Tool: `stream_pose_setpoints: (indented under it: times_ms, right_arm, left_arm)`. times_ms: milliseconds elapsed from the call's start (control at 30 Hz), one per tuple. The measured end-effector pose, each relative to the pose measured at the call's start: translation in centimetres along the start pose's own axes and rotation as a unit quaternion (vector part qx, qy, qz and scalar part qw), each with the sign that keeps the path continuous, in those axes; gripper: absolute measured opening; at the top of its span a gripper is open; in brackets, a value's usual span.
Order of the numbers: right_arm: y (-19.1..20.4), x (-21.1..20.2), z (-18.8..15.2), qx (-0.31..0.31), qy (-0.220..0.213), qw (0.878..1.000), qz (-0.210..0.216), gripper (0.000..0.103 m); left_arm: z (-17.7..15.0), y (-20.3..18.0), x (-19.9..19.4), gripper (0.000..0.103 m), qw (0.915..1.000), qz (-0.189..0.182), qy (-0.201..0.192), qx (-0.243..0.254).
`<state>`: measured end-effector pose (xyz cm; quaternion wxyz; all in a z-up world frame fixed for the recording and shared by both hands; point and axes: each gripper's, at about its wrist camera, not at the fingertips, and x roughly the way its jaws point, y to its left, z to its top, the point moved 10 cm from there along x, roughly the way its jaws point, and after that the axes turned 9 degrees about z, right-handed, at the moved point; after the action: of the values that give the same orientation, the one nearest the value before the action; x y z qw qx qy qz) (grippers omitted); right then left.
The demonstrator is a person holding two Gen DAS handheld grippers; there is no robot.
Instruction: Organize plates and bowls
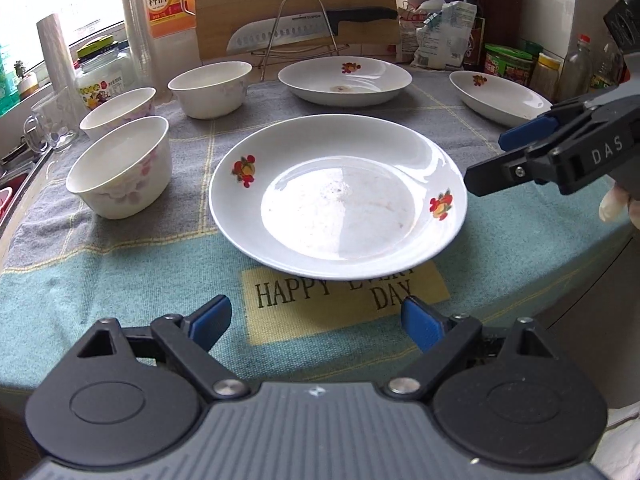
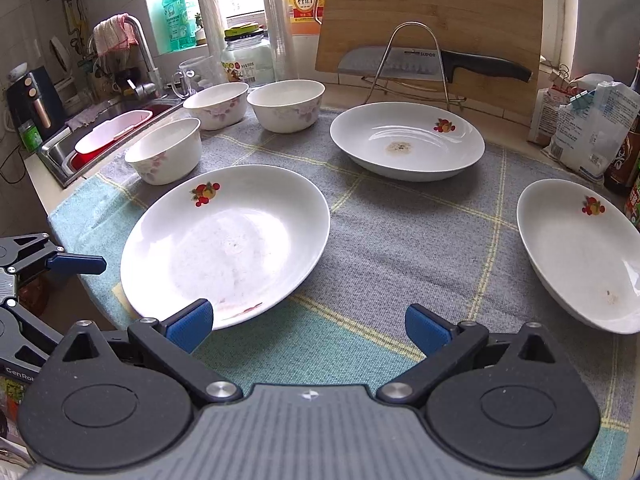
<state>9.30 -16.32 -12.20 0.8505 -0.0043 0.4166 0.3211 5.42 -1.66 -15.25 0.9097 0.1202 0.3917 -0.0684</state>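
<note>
Three white plates with fruit prints lie on the cloth-covered counter. The near plate sits just ahead of my left gripper, which is open with nothing between its pads. My right gripper is open too, and its left pad overlaps that plate's near rim in the picture. From the left wrist view, the right gripper hangs beside the plate's right edge. A second plate lies at the back and a third at the right. Three flowered bowls stand upright on the left.
A knife rests on a wire rack against a wooden cutting board at the back. Jars, bottles and a glass mug crowd the back left; the sink is to the left. Bags and sauce bottles line the right.
</note>
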Motion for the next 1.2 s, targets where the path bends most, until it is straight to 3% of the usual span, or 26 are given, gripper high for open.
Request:
stream_pose_setpoints:
  times_ms: [233,567,900,1200]
  right_arm:
    - [0.9,2.7,1.5,0.004,0.02,1.0,0.015,0.103]
    - [0.2,6.7,2.9,0.024,0.053,0.998,0.004,0.103]
    - [0.6,8.6,3.0,0.032,0.094,0.995,-0.011,0.103]
    - [0.3,8.4,3.1,0.055,0.083,0.995,-0.004,0.103]
  left_arm:
    - [0.8,0.2,2.0,0.102,0.9985,-0.049,-0.008,0.026]
    - [2.3,-0.3,3.5,0.103,0.9909,-0.104,-0.031,0.08]
    - [2.2,-0.1,3.4,0.103,0.9868,-0.123,-0.045,0.095]
    - [2.1,-0.1,3.4,0.103,0.9861,-0.125,-0.051,0.097]
